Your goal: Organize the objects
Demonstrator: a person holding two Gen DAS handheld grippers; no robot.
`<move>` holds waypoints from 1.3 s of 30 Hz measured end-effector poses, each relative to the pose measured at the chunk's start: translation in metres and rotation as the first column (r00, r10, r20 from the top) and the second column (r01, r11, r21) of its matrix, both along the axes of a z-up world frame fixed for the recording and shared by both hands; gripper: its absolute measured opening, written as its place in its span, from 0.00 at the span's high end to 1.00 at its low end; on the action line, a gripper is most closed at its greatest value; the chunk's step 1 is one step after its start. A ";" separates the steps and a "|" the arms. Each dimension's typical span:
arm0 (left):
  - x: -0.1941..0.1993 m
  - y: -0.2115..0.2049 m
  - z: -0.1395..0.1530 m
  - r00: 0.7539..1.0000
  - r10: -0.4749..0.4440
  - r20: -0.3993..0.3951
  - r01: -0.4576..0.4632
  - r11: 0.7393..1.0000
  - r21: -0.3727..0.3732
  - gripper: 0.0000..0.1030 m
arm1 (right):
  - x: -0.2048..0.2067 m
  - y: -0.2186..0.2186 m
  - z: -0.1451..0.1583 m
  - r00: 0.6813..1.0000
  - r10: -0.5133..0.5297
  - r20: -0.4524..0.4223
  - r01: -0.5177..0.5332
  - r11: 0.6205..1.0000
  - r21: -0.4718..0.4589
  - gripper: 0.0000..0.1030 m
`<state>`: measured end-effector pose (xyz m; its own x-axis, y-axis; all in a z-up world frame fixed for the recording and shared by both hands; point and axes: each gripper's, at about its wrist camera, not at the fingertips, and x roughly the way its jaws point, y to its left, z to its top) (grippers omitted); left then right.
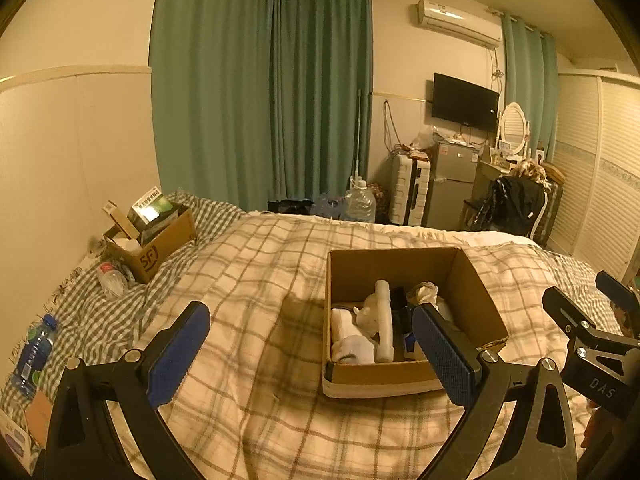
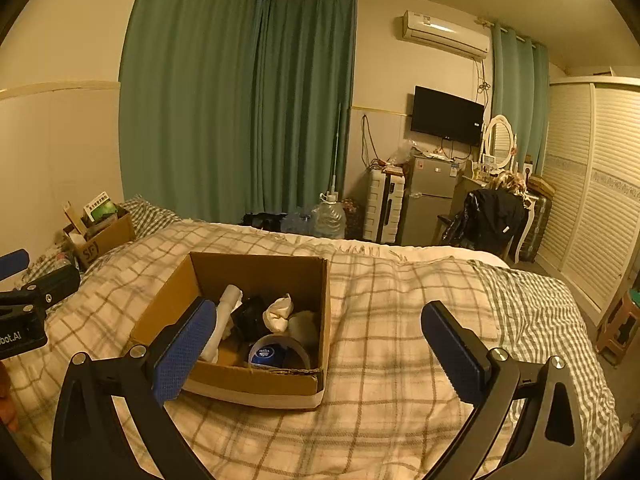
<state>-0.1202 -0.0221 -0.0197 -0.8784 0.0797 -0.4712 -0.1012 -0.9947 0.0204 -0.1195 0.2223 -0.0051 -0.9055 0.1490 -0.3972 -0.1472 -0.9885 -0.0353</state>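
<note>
An open cardboard box [image 1: 476, 292] sits on the plaid bed cover [image 1: 260, 288]. It holds white rolled cloths [image 1: 352, 340], a white tube [image 1: 383, 320], a black item and a crumpled white cloth [image 2: 278, 312]. In the right wrist view the box [image 2: 260, 276] also holds a blue-lidded round jar [image 2: 267, 354] inside a tape ring. My left gripper [image 1: 312, 356] is open and empty, above the bed just left of the box. My right gripper [image 2: 316, 356] is open and empty, over the box's near right corner. The right gripper also shows at the right edge of the left wrist view [image 1: 592, 320].
A second cardboard box [image 1: 160, 248] with books and packets stands at the bed's far left by the wall. Plastic bottles [image 1: 112, 280] [image 1: 34, 352] lie along the left bed edge. Beyond the bed stand a water jug [image 1: 360, 204], a fridge [image 1: 452, 180], a chair with a black jacket [image 2: 492, 216] and a wardrobe [image 2: 592, 184].
</note>
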 end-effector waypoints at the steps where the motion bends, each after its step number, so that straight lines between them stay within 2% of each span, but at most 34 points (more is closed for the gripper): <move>1: 0.000 0.000 -0.001 1.000 -0.004 0.007 0.004 1.000 0.004 0.00 | 0.000 0.000 0.000 1.000 0.002 0.000 -0.002 1.000 -0.001 0.00; 10: 0.000 0.004 -0.002 1.000 -0.002 0.010 0.002 1.000 -0.006 0.00 | -0.003 0.001 -0.006 1.000 0.003 0.015 -0.003 1.000 -0.007 0.00; 17: 0.001 0.009 -0.005 1.000 0.004 0.002 -0.004 0.999 -0.048 0.00 | -0.002 0.003 -0.008 1.000 0.001 0.014 -0.001 1.000 -0.014 0.00; 39: 0.000 0.013 -0.013 0.999 -0.006 0.032 0.007 0.999 -0.053 0.00 | -0.003 0.002 -0.018 1.000 -0.002 0.029 0.002 1.000 -0.005 0.00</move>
<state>-0.1206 -0.0092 -0.0330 -0.8624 0.0597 -0.5027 -0.1090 -0.9916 0.0694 -0.1229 0.2238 -0.0234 -0.8934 0.1488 -0.4240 -0.1483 -0.9883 -0.0343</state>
